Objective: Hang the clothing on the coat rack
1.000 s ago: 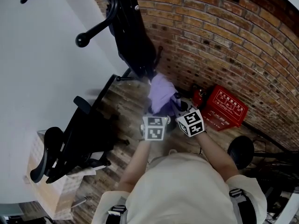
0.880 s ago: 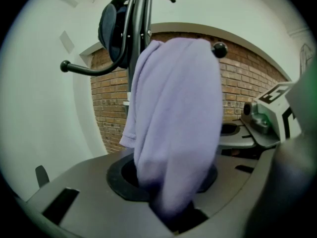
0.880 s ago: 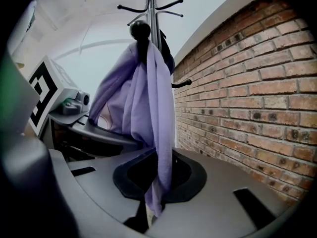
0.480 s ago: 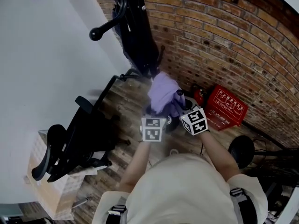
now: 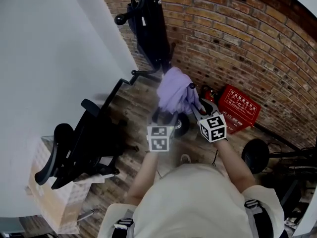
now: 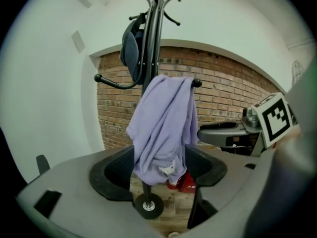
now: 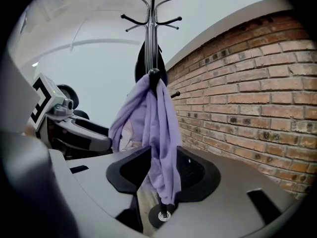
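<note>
A lilac garment (image 5: 173, 94) hangs from a lower hook of the black coat rack (image 5: 152, 31), draped down beside the pole. A dark garment (image 6: 130, 53) hangs higher on the same rack. My left gripper (image 5: 166, 120) and right gripper (image 5: 196, 107) sit just below and in front of the lilac cloth. In the left gripper view the jaws of the left gripper (image 6: 158, 163) are opening, with the lilac garment (image 6: 166, 128) hanging loose between them. The right gripper (image 7: 162, 170) is also opening, and the lilac garment (image 7: 158, 133) falls between its pads without being pinched.
The rack's round base (image 5: 172, 125) stands on the wooden floor by the brick wall (image 5: 233, 43). A red crate (image 5: 239, 110) lies to the right and a black office chair (image 5: 81, 150) to the left. A cardboard box (image 5: 49, 202) stands by the white wall.
The lilac garment has gone from bunched in both grippers to hanging on the rack's hook. Both grippers have drawn back a little, and their jaws have opened.
</note>
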A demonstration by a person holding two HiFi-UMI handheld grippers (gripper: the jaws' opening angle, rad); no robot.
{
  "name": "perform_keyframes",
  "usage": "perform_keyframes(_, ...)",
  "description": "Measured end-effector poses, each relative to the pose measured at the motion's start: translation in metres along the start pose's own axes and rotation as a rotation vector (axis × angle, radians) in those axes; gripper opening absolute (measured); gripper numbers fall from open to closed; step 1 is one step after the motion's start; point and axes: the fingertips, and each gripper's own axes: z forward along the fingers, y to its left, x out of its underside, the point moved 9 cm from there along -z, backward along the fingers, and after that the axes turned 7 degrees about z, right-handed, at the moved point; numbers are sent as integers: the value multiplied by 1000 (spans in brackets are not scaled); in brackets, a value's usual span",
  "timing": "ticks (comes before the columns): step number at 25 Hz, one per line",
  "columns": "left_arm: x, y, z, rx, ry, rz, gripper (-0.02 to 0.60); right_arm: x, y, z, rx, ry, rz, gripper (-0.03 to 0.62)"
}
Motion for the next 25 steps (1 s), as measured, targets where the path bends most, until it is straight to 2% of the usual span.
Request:
perform_keyframes(6, 9, -3, -36, 9, -17, -5, 295, 4, 31, -32, 4, -20, 17, 132)
perform_keyframes(11, 20, -6, -68, 9, -51, -50, 294, 8, 62, -58, -9, -43, 38, 132)
perform_keyframes(18, 30, -16, -122, -13, -83, -80, 181, 10, 107, -98, -44, -96, 52, 125)
perform_keyframes(25, 50, -28, -173, -45, -99, -110, 107, 14, 146, -142, -61, -132, 53, 53)
